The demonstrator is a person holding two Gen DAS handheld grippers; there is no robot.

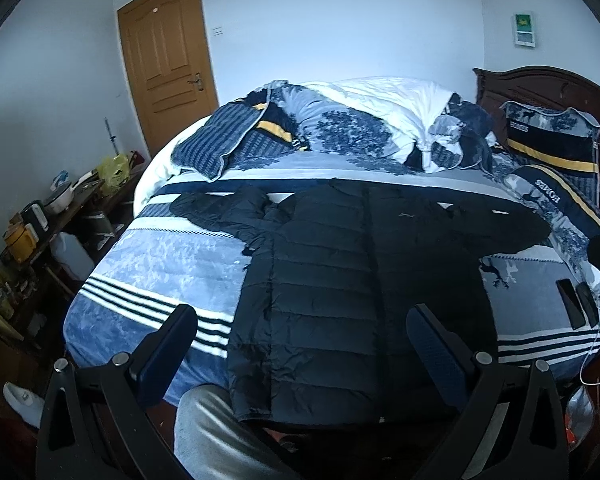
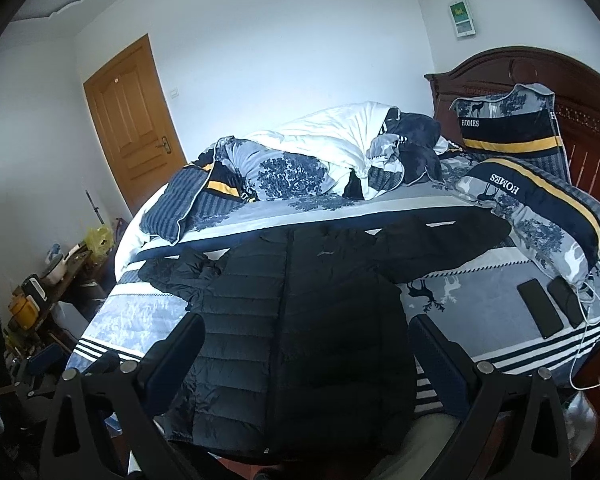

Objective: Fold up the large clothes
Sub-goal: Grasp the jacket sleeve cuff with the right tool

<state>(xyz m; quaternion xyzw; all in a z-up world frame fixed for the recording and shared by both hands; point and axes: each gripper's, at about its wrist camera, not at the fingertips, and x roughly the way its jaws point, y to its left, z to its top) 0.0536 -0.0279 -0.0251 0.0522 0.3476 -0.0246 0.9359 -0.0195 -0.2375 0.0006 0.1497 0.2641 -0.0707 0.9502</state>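
A black quilted puffer jacket point(image 1: 356, 280) lies spread front-up on the blue and white bed cover point(image 1: 160, 256), hem at the near edge, both sleeves stretched sideways. It also shows in the right wrist view point(image 2: 308, 320). My left gripper point(image 1: 300, 336) is open and empty, held above the jacket's lower half, its left finger over the cover. My right gripper point(image 2: 306, 344) is open and empty, hovering over the jacket's lower body. Neither touches the fabric.
Two dark phones point(image 2: 540, 314) with a white cable lie on the bed's right side. Pillows point(image 2: 540, 200) and a bunched duvet point(image 2: 320, 152) fill the far half. A cluttered side table point(image 1: 40, 216) stands at left, a wooden headboard point(image 2: 580, 92) at right.
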